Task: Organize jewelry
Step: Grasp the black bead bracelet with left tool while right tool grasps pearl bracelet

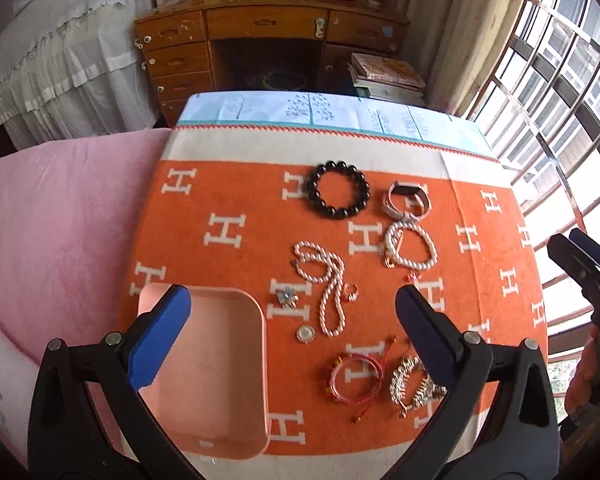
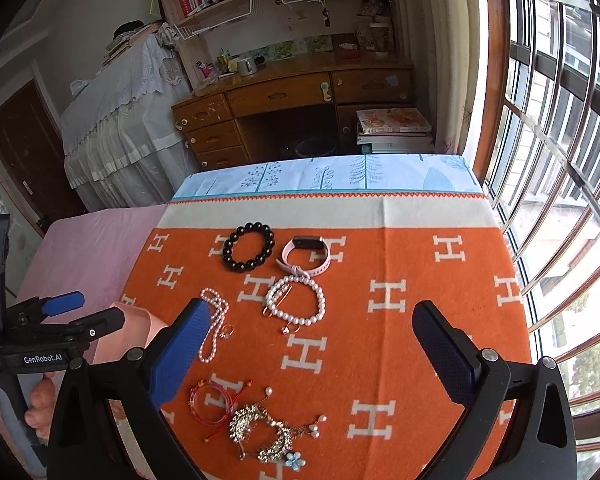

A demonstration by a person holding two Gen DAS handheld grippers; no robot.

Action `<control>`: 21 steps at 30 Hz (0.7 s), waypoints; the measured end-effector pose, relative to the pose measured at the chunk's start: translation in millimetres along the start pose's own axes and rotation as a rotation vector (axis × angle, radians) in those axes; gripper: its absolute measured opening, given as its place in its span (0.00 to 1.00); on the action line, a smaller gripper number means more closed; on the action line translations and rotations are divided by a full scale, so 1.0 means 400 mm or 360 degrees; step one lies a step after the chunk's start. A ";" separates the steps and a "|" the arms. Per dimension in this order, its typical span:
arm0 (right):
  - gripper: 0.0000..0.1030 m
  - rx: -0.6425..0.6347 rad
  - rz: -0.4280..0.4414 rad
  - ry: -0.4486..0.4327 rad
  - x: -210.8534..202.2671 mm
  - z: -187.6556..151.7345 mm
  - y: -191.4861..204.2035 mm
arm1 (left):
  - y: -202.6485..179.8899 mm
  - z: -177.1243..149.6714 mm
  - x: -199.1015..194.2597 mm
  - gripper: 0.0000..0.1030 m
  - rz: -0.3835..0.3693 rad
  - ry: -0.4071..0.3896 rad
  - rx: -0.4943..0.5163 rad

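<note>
Jewelry lies on an orange blanket (image 1: 236, 184). A black bead bracelet (image 1: 339, 190), a pink watch band (image 1: 408, 200), a pearl bracelet (image 1: 412, 246), a pearl necklace (image 1: 328, 288), a small ring (image 1: 350, 292), a brooch (image 1: 286, 298), a red string bracelet (image 1: 356, 376) and a gold hair comb (image 1: 412, 384) show. An open pink box (image 1: 216, 368) sits at the left. My left gripper (image 1: 292, 332) is open above the box and jewelry. My right gripper (image 2: 312, 344) is open above the blanket (image 2: 400, 264), right of the necklace (image 2: 214, 324).
A pink bedspread (image 1: 60, 220) lies left of the blanket. A wooden desk (image 1: 268, 48) and stacked books (image 1: 388, 76) stand beyond the bed. A barred window (image 1: 560, 100) runs along the right. The left gripper (image 2: 80, 312) shows at the right view's left edge.
</note>
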State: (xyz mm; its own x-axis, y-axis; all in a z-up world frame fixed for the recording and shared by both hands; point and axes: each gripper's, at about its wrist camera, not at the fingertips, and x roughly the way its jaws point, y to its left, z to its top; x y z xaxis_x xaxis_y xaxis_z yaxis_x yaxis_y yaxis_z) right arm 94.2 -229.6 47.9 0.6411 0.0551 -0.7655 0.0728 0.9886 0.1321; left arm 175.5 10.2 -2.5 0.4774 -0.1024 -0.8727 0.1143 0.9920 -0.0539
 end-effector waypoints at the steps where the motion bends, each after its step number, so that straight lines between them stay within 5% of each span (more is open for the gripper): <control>1: 1.00 -0.0003 -0.0017 0.0000 0.008 0.023 -0.004 | 0.002 0.027 0.005 0.98 0.0027 -0.0008 0.0002; 6: 0.99 -0.0033 -0.0064 0.0093 0.098 0.155 -0.037 | 0.004 0.150 0.060 0.96 0.0164 -0.0016 0.0013; 11: 0.70 -0.0010 -0.0032 0.0274 0.256 0.222 -0.045 | -0.010 0.239 0.190 0.96 0.0149 0.0101 0.0062; 18: 0.61 0.0116 0.0056 0.0512 0.465 0.197 -0.061 | -0.014 0.259 0.441 0.94 0.0060 0.0328 -0.0067; 21: 0.60 0.0102 0.0110 0.0531 0.504 0.157 -0.061 | -0.015 0.247 0.524 0.79 0.0032 0.0405 -0.0116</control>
State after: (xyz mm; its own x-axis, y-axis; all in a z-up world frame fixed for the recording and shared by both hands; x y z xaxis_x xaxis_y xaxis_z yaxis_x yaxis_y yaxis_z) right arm 269.6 -251.5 -69.9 0.3617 0.1748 -0.9158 0.0925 0.9707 0.2218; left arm 360.9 -24.5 -136.9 0.2433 -0.0700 -0.9674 0.0393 0.9973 -0.0623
